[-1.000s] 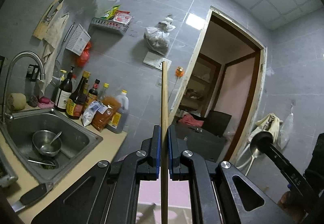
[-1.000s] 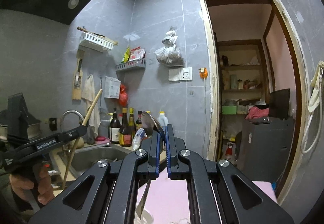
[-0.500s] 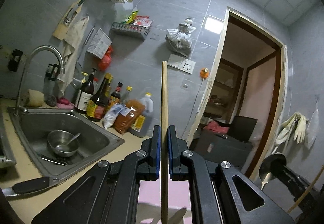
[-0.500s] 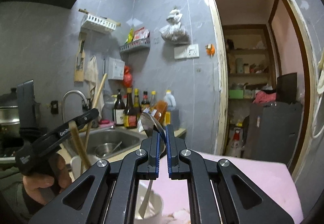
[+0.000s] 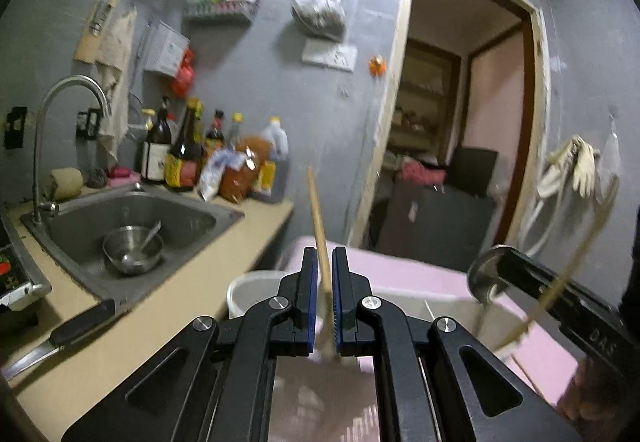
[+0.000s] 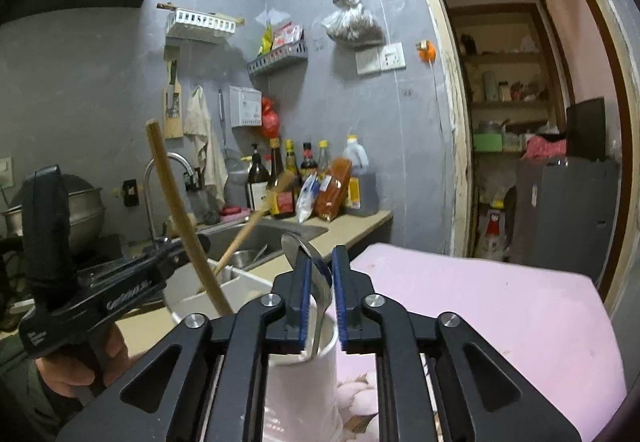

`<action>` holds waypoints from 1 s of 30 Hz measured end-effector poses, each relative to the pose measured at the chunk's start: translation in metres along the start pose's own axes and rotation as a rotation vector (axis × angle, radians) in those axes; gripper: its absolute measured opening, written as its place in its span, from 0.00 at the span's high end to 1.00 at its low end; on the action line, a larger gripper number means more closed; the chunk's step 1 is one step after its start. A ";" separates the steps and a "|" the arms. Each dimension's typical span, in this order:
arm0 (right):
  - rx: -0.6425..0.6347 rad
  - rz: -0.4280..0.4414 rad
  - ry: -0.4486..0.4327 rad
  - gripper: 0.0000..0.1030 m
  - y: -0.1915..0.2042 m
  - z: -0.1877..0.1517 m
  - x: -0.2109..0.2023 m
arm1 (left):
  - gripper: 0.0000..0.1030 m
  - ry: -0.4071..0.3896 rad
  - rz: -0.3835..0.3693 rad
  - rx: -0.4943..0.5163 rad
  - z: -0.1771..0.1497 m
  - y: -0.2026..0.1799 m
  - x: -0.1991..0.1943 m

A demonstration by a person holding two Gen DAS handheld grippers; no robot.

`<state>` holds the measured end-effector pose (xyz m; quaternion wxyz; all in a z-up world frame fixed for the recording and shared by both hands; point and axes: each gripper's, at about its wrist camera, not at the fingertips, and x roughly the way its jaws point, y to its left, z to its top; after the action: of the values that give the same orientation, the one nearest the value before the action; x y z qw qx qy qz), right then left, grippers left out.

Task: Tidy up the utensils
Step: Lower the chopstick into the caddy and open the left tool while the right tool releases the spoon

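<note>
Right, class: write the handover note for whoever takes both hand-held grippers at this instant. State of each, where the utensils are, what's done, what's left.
Left hand-held gripper: shut on the wooden chopstick, which tilts over the white holder.
Right hand-held gripper: jaws opening; the metal spoon is between them, handle down in the white cup.
A second chopstick already leans in the holder.
Done: spoon lowered into the cup, nearly released.
Left: withdraw the right gripper, lower and release the chopstick. A spoon in the sink bowl may also need sorting.
</note>
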<state>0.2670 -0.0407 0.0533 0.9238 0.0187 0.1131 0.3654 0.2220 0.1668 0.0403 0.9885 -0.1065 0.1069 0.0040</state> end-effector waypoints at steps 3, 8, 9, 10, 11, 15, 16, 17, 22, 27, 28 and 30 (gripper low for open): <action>-0.015 0.003 -0.007 0.76 0.004 0.001 -0.005 | 0.94 0.022 -0.014 -0.009 -0.005 -0.001 -0.005; -0.017 0.003 -0.003 0.76 0.007 0.000 -0.010 | 0.94 0.031 -0.010 0.011 -0.009 -0.005 -0.012; -0.017 0.000 0.002 0.76 0.008 -0.001 -0.010 | 0.94 0.033 -0.011 0.012 -0.010 -0.005 -0.012; -0.016 -0.002 0.005 0.76 0.008 -0.001 -0.010 | 0.94 0.034 -0.012 0.007 -0.010 -0.005 -0.012; -0.015 -0.003 0.009 0.76 0.008 -0.002 -0.010 | 0.94 0.035 -0.013 0.003 -0.010 -0.006 -0.012; -0.014 -0.004 0.003 0.76 0.007 -0.003 -0.012 | 0.94 0.038 -0.017 0.000 -0.010 -0.007 -0.015; -0.014 -0.005 0.000 0.76 0.007 -0.004 -0.013 | 0.94 0.037 -0.021 -0.003 -0.010 -0.007 -0.016; -0.014 -0.005 -0.003 0.76 0.007 -0.004 -0.014 | 0.91 0.036 -0.025 -0.004 -0.010 -0.006 -0.016; -0.006 -0.019 -0.019 0.65 0.005 -0.007 -0.018 | 0.64 0.017 -0.047 -0.019 -0.006 -0.003 -0.024; 0.009 -0.063 -0.047 0.44 -0.002 -0.006 -0.028 | 0.64 0.040 -0.032 0.013 0.000 -0.003 -0.020; 0.016 -0.076 -0.055 0.41 -0.005 -0.005 -0.031 | 0.64 0.043 -0.031 0.024 0.001 -0.003 -0.020; 0.032 -0.098 -0.068 0.24 -0.011 -0.003 -0.040 | 0.64 0.058 -0.026 0.061 0.003 -0.006 -0.017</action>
<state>0.2456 -0.0764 0.0571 0.9434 0.0402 0.0881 0.3173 0.2059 0.1616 0.0479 0.9878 -0.0778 0.1340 -0.0150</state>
